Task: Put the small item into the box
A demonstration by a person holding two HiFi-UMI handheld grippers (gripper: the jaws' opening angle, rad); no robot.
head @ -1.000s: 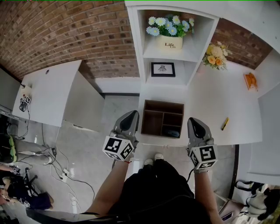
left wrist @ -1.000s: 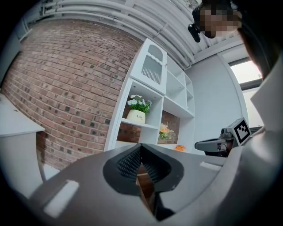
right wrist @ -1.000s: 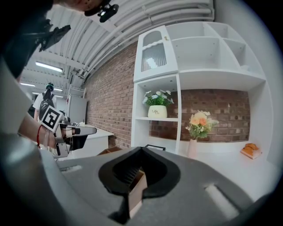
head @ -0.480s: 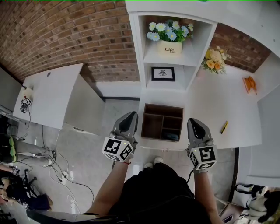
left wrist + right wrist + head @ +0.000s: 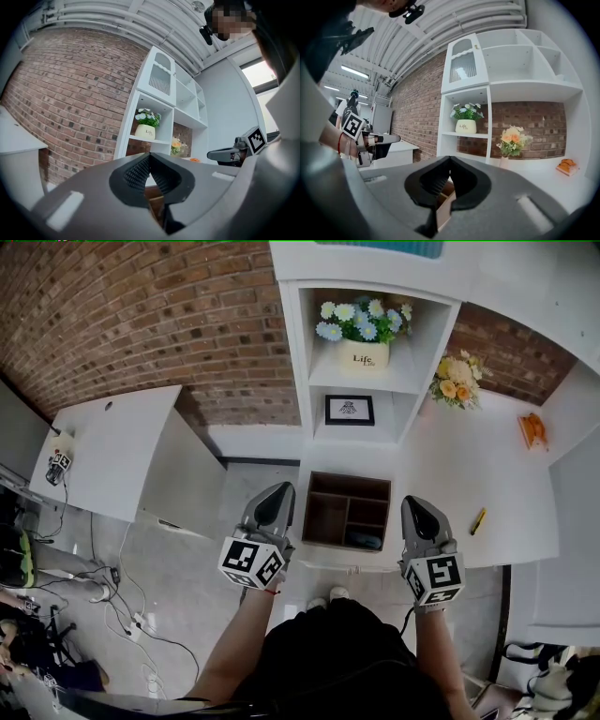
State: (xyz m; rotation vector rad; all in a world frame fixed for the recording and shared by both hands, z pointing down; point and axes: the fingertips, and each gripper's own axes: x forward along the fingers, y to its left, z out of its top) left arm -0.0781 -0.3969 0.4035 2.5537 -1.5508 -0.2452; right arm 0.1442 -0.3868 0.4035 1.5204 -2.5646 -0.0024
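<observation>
A brown wooden box (image 5: 330, 514) with several compartments stands on the white table (image 5: 450, 493) just ahead of me. A dark object (image 5: 364, 540) lies in its near right compartment. A small yellow item (image 5: 478, 521) lies on the table to the right of the box. My left gripper (image 5: 278, 493) hovers at the box's left edge and my right gripper (image 5: 415, 504) at its right. Both are shut and hold nothing. The left gripper view shows its jaws closed (image 5: 150, 155) with a sliver of the box (image 5: 153, 202) below. In the right gripper view the jaws (image 5: 450, 158) are likewise closed above the box (image 5: 446, 201).
A white shelf unit (image 5: 375, 381) behind the box holds a flower pot (image 5: 364, 334) and a framed picture (image 5: 349, 410). An orange bouquet (image 5: 455, 381) and an orange object (image 5: 532, 430) sit on the table at the right. A white desk (image 5: 112, 456) stands to the left, cables on the floor.
The box and table have slid lower in the head view, closer to the grippers. Both grippers keep the same pose, still shut.
</observation>
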